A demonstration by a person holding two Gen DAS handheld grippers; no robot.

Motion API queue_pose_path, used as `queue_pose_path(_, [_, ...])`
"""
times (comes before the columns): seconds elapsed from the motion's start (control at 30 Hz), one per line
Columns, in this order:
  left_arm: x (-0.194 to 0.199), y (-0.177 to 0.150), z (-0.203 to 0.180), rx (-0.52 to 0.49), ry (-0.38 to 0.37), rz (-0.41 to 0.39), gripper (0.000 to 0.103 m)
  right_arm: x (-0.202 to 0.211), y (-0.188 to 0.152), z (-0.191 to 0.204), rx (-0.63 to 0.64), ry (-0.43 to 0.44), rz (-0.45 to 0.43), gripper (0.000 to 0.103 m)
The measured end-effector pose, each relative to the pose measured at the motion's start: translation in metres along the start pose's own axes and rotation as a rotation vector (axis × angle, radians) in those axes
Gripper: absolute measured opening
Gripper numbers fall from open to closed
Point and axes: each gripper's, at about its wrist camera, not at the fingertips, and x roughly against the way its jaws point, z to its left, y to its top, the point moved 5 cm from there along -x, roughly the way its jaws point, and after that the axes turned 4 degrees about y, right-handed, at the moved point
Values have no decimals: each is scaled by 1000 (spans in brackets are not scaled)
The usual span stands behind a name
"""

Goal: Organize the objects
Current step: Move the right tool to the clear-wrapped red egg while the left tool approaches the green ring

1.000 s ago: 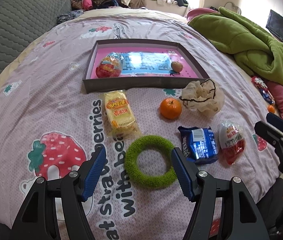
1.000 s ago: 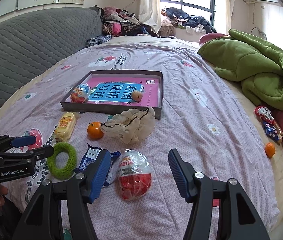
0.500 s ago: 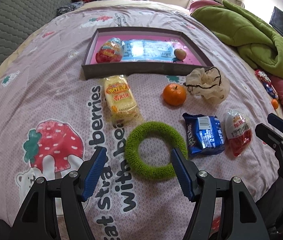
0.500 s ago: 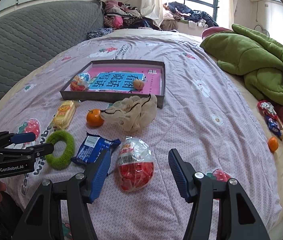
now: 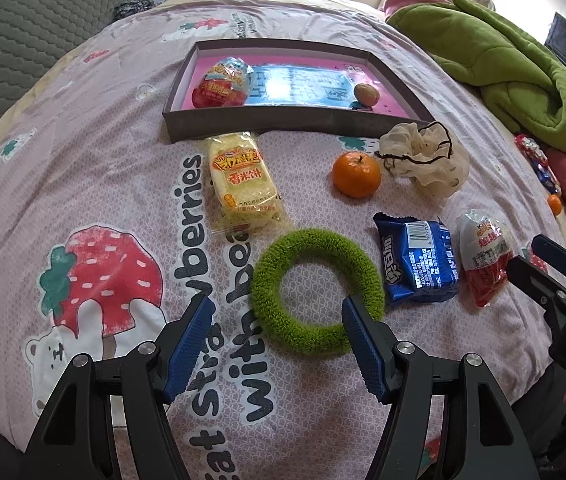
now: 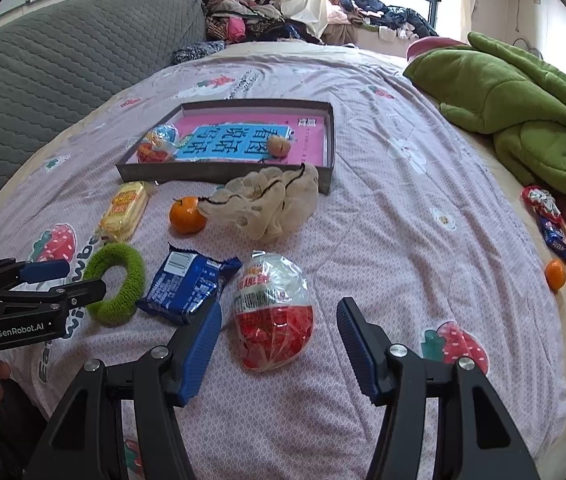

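L gripper (image 5: 275, 312) is hanging w/ jaws spread wide, nothing pinched. The green fuzzy ring (image 5: 317, 292) is lying flat on the bed quilt (image 5: 83, 160) right ahead of it; the right-hand fingertip is overlapping the ring's near-right rim in the L wrist view, but can't tell if it's touching. R gripper (image 6: 279, 316) is also spread & empty, w/ the foil-wrapped egg (image 6: 273, 312) sitting between its two fingers, pads apart from it on both sides.

Handling, as I'm reading it:
- Ring: prob. light, soft, plush, giving under the pads, so not slipping much. Best hold looks like pinching across one side of the band, one finger thru the hole.
- Egg: loose crinkly film over a prob. hard, rounded shell; likely light but slippery & rolling on the soft quilt. Taking it across the widest middle seems safest, closing gently.
- Blue snack packet (image 6: 187, 284), just L of the R gripper: flat, crackly, contents maybe crushable; gripping by an edge seam.
- Orange (image 5: 356, 174) & cream mesh pouch (image 5: 423, 164), further ahead: one firm & round, one floppy.

The tray (image 5: 283, 122) is lying beyond everything, well ahead of both grippers, already holding another egg & a walnut.
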Motion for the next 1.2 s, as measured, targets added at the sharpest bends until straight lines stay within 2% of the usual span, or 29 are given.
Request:
queue_pose_path(0.7, [-20,-3,9,30,10,40,69,-14,-6,-3,-11,-7,37,60])
queue_pose_path(1.2, [-32,2,12,36,40,19,69,-24,-7,-5,-27,-12,25,60])
